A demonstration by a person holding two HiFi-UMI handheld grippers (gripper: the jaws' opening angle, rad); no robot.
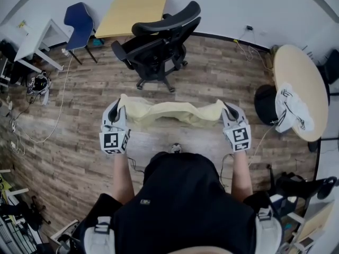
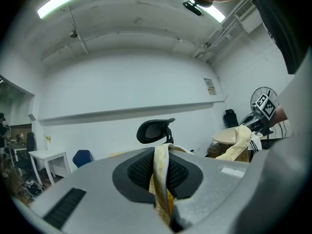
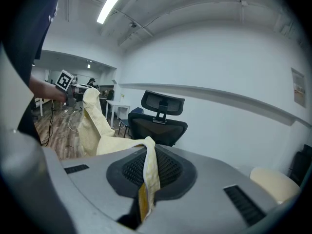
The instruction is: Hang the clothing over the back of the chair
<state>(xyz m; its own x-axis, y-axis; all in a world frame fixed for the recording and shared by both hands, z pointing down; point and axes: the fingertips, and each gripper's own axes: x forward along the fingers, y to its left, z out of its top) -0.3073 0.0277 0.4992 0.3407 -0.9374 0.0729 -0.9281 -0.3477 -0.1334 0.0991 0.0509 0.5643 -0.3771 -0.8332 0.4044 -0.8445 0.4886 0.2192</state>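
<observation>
Left gripper (image 1: 115, 110): We read its jaws as pressed together on one end of a pale yellow soft fabric garment (image 1: 169, 112). The cloth runs up between the pads.

Right gripper (image 1: 230, 111): Its jaws likewise pinch the opposite end, and a narrow fold of the cloth shows in the bite.

Garment, position: It hangs in the air between the two grippers in a shallow swag. It is in front of the person, above the wood-plank floor (image 1: 79, 105), and touches nothing else.

Garment, handling: We judge it light and limp, with no stiffness of its own, so it slumps wherever it is unsupported. It is not fragile. The textured weave should grip the pads fairly well, though a thin pinch may slip under a tug.

Where to hold: We favour the two ends of the upper edge, as now. Kept well spread, the body of the cloth falls freely below that edge.

Black mesh-backed office chair with headrest (image 1: 159, 44): It stands ahead of the grippers, well apart from the garment.

Stage: The garment is lifted and spread but not yet on the chair.

Next move, as we judge it: Carry the edge forward and raise it above the chair's back. Then lower it so the cloth falls on both sides.

Risk: An uneven drape may slide off.

Round pale wooden table (image 1: 299, 62): It stands at the right and bears a white cloth (image 1: 291, 107).
</observation>
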